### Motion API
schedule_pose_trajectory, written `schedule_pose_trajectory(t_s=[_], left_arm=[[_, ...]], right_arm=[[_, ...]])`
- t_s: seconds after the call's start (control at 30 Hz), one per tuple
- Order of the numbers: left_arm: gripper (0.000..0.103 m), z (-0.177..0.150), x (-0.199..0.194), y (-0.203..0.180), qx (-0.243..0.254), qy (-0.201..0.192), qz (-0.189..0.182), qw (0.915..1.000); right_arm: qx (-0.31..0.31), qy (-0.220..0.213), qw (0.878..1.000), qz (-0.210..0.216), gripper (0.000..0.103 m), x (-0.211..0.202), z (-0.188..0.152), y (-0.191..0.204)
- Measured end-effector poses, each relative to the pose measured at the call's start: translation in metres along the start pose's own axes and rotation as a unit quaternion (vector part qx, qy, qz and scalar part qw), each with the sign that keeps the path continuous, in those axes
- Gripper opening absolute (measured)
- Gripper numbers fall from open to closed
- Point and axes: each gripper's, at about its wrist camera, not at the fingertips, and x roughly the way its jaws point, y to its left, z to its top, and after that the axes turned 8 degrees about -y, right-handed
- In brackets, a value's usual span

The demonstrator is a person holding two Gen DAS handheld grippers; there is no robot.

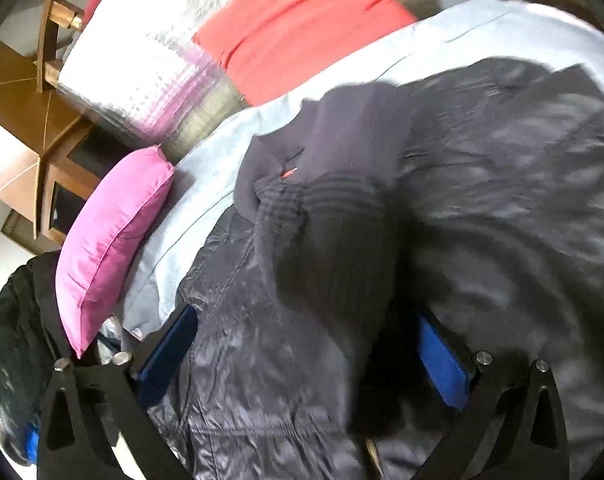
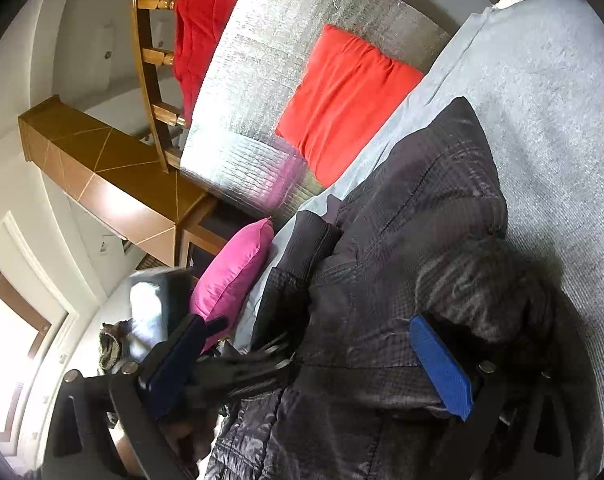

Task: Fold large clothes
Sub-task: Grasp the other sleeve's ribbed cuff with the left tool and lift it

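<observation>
Dark puffer jacket (image 1: 502,208) on grey bedspread (image 2: 542,92), both hand-held grippers spread wide, left (image 1: 302,360), right (image 2: 302,360), pads clear of fabric

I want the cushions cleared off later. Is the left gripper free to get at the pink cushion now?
Probably yes: the left gripper is open over the dark jacket, gripping nothing, and the pink cushion lies uncovered beside it.

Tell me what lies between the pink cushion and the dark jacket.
A strip of the light blue sheet, with nothing on it, separates the pink cushion from the dark jacket. Both wrist views show it, the right more sharply.
</observation>
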Motion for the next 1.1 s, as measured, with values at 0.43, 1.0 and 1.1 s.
schedule_pose_trajectory(t_s=[0.43, 1.0, 1.1], left_arm=[[0.08, -0.136, 0.047, 0.131, -0.434, 0.054, -0.212, 0.8737], [0.087, -0.177, 0.039, 0.144, -0.596, 0.048, -0.238, 0.7652], [0.087, -0.181, 0.037, 0.145, -0.599, 0.051, -0.243, 0.7612]], right_arm=[[-0.014, 0.007, 1.0, -0.006, 0.103, 0.007, -0.004, 0.003], [-0.02, 0.009, 1.0, -0.005, 0.103, 0.006, -0.006, 0.001], [-0.02, 0.009, 1.0, -0.004, 0.103, 0.005, -0.005, 0.001]])
